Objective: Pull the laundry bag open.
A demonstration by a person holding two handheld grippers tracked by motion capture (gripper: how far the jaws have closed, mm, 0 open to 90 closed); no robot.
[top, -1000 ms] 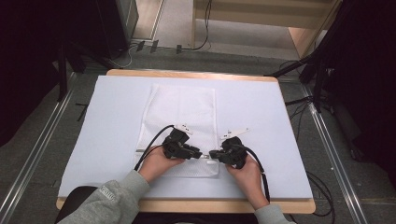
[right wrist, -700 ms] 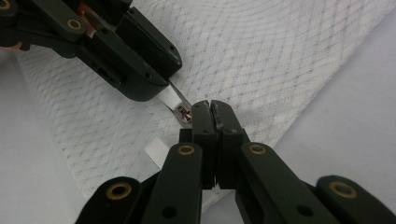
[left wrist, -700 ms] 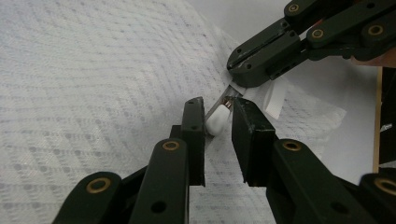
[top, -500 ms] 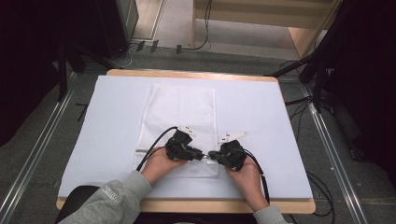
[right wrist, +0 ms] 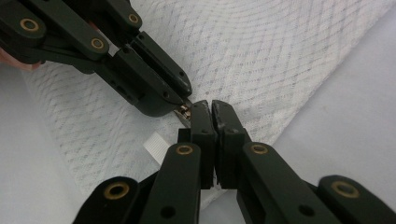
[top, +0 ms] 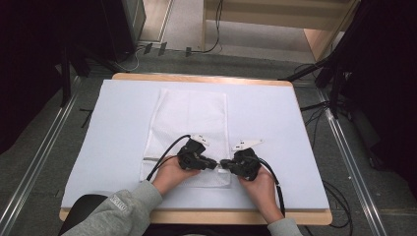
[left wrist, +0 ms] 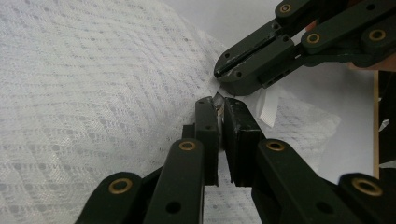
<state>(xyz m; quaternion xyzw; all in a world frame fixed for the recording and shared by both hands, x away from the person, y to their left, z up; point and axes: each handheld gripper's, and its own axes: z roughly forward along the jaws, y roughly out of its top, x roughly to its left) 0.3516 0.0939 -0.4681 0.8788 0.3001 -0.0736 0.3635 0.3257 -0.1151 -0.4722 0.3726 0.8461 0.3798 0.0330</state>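
A white waffle-weave towel (top: pixel 189 123) lies flat on the table, long side running away from me. Both grippers meet tip to tip over its near right part. My left gripper (top: pixel 215 163) has just been closing, and in the left gripper view (left wrist: pixel 218 103) its jaws pinch a small raised fold of towel (left wrist: pixel 93 93). Facing it, the right gripper (top: pixel 223 163) is shut on the same ridge of cloth (right wrist: pixel 280 46), its tips (right wrist: pixel 209 106) almost touching the left gripper (right wrist: pixel 180 95). A white label tab (left wrist: pixel 268 107) hangs from the cloth by the right gripper (left wrist: pixel 224 74).
A white mat (top: pixel 295 123) covers the wooden table (top: pixel 196 77). Cables trail from both grippers toward me. Metal rails (top: pixel 44 162) run along both sides on the floor, and dark equipment stands at the far left and right.
The left gripper's jaws have closed onto the raised towel fold beside the right gripper. The right hand has stayed put.
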